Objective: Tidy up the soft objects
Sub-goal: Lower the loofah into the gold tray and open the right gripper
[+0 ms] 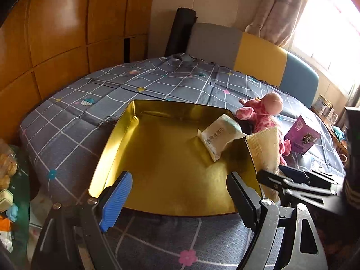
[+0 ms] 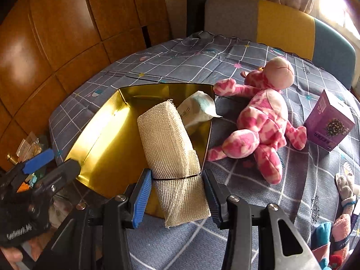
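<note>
A gold tray (image 1: 157, 157) lies on the checked bedspread, with a white pack of wipes (image 1: 216, 137) leaning in its far right corner. My left gripper (image 1: 180, 177) stands open over the tray's near edge with nothing between its fingers. My right gripper (image 2: 176, 173) is shut on a cream mesh cloth bundle (image 2: 166, 135), tied with a dark thread, and holds it above the tray's (image 2: 101, 135) near right side. The wipes pack (image 2: 195, 110) shows behind the bundle. A pink spotted plush toy (image 2: 263, 121) lies on the bed to the right of the tray.
A purple carton (image 2: 328, 121) stands on the bed right of the plush. Several small soft items (image 2: 342, 225) lie at the bed's right edge. A wooden wardrobe (image 1: 67, 33) is on the left, a padded headboard (image 1: 258, 51) behind, and a cluttered side table (image 1: 9, 180) at lower left.
</note>
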Action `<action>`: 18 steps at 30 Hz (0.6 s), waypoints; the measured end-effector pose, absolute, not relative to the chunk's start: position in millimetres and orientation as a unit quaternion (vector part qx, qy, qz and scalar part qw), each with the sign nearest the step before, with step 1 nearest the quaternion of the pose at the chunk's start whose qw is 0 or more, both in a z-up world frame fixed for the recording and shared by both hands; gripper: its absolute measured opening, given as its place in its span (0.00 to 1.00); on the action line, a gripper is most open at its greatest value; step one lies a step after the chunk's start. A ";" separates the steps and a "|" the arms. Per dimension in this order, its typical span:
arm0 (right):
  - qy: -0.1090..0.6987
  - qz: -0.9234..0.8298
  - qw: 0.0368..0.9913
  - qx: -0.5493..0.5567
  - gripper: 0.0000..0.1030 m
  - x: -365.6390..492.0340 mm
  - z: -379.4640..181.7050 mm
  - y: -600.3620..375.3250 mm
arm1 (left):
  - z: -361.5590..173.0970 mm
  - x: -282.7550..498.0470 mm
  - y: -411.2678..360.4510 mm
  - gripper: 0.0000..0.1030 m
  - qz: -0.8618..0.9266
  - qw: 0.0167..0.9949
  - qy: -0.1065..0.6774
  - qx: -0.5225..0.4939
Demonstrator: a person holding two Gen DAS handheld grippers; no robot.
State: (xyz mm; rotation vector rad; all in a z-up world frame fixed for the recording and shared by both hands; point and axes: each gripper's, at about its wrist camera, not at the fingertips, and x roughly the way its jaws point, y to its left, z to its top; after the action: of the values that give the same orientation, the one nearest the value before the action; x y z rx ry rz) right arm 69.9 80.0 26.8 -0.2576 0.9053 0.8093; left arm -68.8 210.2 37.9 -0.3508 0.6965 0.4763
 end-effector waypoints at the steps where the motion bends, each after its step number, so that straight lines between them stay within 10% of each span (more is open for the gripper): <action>1: 0.427 0.378 0.813 -0.120 0.45 72.1 25.7 84.3 | 37.6 -71.0 211.2 0.84 0.232 0.897 0.336 -0.169; 18: 0.426 0.353 0.823 -0.128 0.62 82.2 4.9 114.2 | 24.8 -84.7 225.4 0.84 0.253 0.887 0.342 -0.180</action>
State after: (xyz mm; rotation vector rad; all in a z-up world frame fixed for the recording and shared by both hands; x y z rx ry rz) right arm 82.2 114.2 4.9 -0.2732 0.9053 0.7513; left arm -84.7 225.4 24.8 -0.3745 0.7107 0.5256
